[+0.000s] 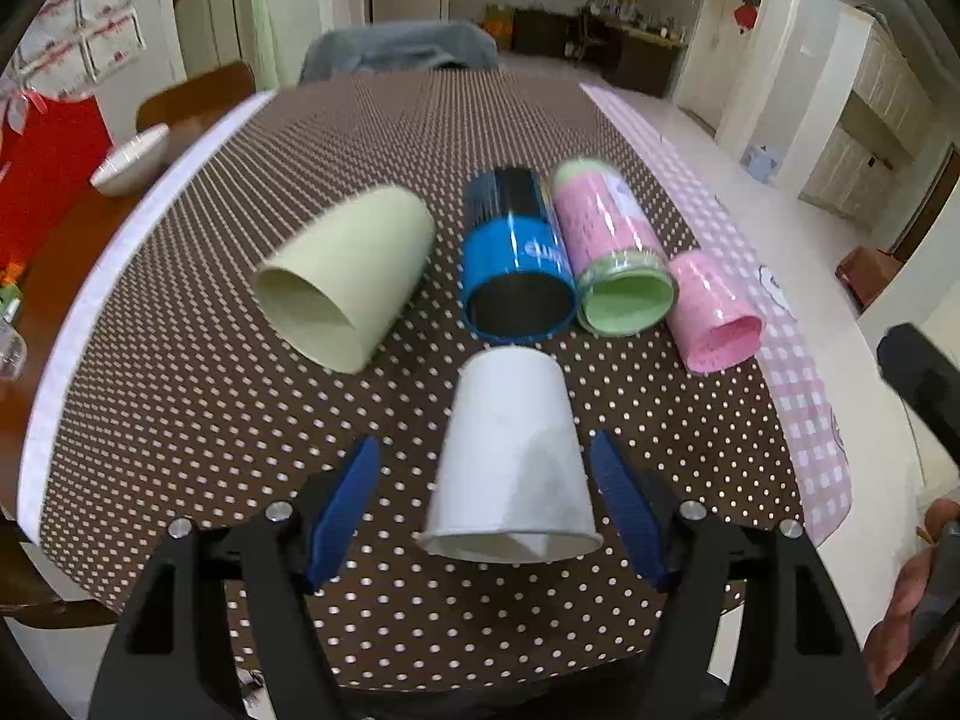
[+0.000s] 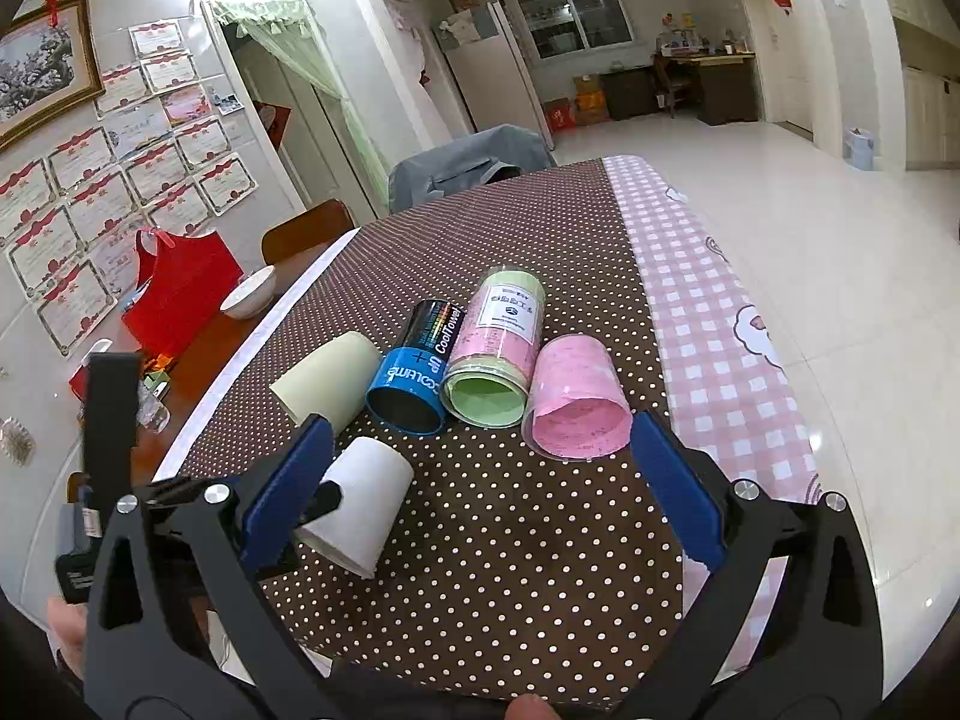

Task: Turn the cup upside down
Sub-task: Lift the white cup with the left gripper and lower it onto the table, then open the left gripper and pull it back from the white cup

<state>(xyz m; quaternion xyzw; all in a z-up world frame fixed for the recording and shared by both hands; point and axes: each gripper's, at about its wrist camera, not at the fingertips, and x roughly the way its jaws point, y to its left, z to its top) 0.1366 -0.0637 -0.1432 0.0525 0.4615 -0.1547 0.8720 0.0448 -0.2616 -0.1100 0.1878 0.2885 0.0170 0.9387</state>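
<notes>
So your left gripper (image 1: 486,516), jaws apart w/ nothing held, straddles the white cup (image 1: 510,468) at frame bottom-center, rim toward you, base pointing away.

On the dotted tablecloth (image 1: 210,420) the paper cup (image 1: 510,456) sits nearest, between the spread fingers of the left gripper (image 1: 485,444), with a gap on either side. Behind it four containers lie on their sides in a row (mouths all facing the near edge). From the paper cup, the wide cup (image 1: 354,270) is at 10 o'clock, set apart from the others. The CoolTowel can (image 1: 516,258) is at 12, the labelled canister (image 1: 606,240) touching it at 1, and the small cup (image 1: 714,312) against that at 2. A checked cloth (image 1: 804,420) runs along the right edge. A bowl (image 1: 129,162) rests on bare table at 10 o'clock, and a chair (image 1: 396,48) stands beyond the far end at 12.
</notes>
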